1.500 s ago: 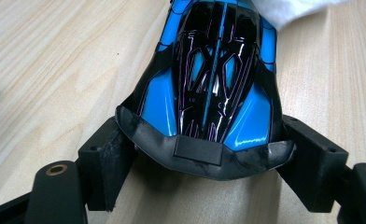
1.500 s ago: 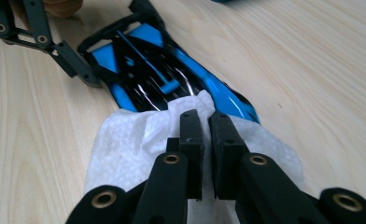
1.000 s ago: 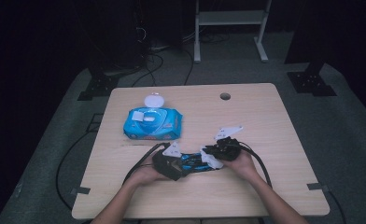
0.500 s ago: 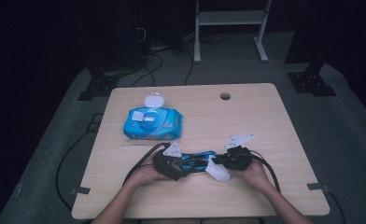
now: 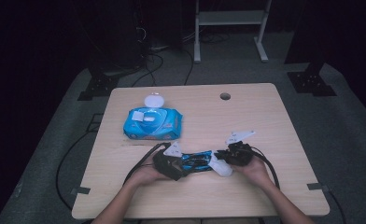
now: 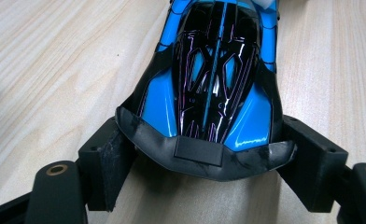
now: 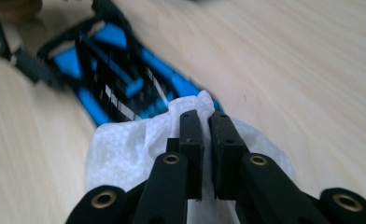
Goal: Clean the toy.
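The blue toy car (image 5: 196, 161) lies near the front edge of the bench (image 5: 265, 116), about in the middle. The left claw (image 6: 200, 154) pinches its rear end from both sides and holds it steady. The right claw (image 7: 208, 140) is pressed together on a white wipe (image 7: 120, 149), which rests on the car's other end. The wiping seems in progress; how much is cleaned I cannot tell. The wipes pack (image 5: 152, 122) stays open behind, toward the left edge.

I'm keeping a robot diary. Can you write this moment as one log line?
left tongs: clamp toy car | right tongs: press wet wipe on car | table: wipes pack
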The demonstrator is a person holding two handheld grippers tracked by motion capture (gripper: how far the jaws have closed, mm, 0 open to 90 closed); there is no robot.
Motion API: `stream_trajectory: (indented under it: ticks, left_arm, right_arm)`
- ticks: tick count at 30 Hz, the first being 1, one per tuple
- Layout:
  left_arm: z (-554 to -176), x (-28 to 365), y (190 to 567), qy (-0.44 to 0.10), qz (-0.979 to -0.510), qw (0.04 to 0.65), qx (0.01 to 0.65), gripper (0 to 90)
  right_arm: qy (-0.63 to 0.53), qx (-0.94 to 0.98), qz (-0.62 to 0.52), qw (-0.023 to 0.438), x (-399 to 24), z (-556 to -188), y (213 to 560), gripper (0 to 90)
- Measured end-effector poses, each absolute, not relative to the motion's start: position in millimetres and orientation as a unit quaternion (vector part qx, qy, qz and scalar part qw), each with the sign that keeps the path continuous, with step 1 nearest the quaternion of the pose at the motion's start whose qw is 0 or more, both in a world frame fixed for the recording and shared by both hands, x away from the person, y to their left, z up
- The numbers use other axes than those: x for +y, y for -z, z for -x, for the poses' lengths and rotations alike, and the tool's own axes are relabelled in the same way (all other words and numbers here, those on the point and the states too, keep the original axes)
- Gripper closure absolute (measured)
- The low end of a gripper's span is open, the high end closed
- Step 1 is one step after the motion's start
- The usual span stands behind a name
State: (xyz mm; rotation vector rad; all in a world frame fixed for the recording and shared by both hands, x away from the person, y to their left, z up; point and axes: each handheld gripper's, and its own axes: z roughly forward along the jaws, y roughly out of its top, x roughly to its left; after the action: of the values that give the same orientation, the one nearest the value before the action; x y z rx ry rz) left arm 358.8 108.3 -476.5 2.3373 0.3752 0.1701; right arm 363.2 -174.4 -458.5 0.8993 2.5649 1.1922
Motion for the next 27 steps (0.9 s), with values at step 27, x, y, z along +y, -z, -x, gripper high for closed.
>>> stream_trajectory:
  ticks: [27]
  left_arm:
    - [-359, 106, 476, -0.067, -0.914, 0.371, 0.151, 24.0]
  right_arm:
    - [-0.406, 0.873, -0.268, 0.036, -168, -347, 453, 83.6]
